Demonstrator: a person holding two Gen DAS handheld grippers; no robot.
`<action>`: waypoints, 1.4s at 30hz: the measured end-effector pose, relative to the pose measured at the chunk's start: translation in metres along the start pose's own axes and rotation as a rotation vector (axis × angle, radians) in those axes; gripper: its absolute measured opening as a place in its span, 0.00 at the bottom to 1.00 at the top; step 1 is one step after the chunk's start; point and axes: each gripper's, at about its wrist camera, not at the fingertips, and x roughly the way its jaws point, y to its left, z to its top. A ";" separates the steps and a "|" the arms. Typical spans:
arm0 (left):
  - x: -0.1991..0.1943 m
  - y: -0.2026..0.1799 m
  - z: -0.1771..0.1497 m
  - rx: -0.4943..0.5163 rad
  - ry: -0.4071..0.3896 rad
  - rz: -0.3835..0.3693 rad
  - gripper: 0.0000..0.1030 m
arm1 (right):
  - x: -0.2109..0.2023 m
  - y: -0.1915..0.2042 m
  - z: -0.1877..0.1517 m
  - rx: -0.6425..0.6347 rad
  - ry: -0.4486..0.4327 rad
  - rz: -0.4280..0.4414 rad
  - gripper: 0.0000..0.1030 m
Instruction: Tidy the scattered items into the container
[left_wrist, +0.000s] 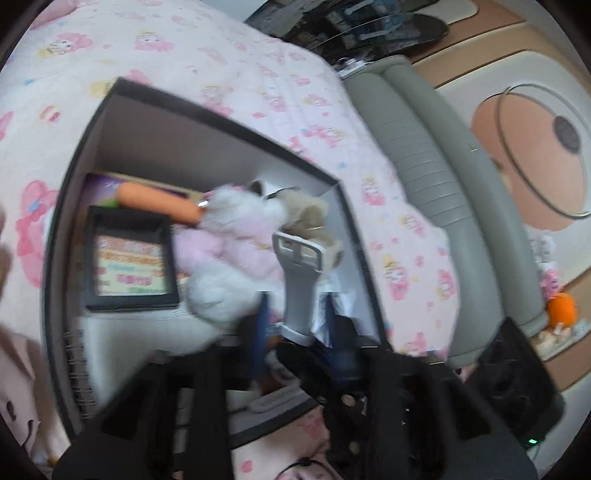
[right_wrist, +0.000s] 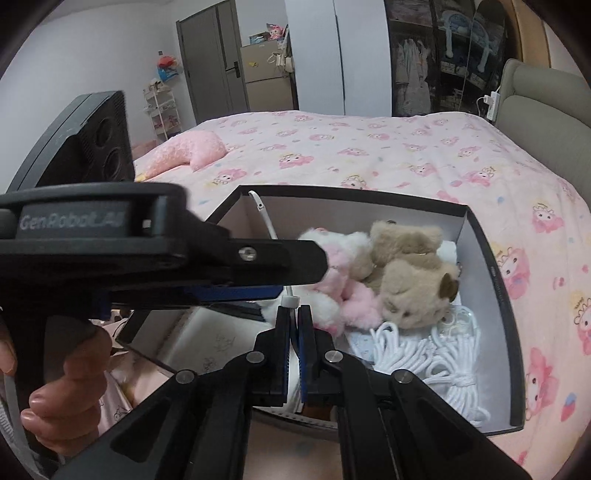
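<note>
Pink cartoon-print bedspread (right_wrist: 406, 162) carries the black-rimmed cardboard box (right_wrist: 491, 258). Right gripper (right_wrist: 293, 314) pinches a white cable (right_wrist: 264, 218); left gripper (left_wrist: 295, 314) clasps a grey plastic strap (left_wrist: 299, 280) (both over the box's near edge).

A pink cartoon-print quilted bedspread (right_wrist: 369, 155) covers the bed. At ten o'clock on it lies a pink crescent-shaped plush pillow (right_wrist: 188, 151); a grey padded headboard (right_wrist: 546, 107) stands at two o'clock.
</note>
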 end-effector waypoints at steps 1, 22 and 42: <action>0.000 0.003 -0.003 0.000 0.009 0.011 0.13 | 0.002 0.002 -0.002 -0.002 0.015 0.010 0.03; -0.019 0.016 -0.013 0.052 -0.068 0.151 0.02 | 0.002 -0.072 -0.024 0.609 0.261 0.345 0.11; -0.045 0.011 -0.014 0.065 -0.168 0.130 0.03 | 0.016 -0.085 -0.010 0.876 0.278 0.293 0.21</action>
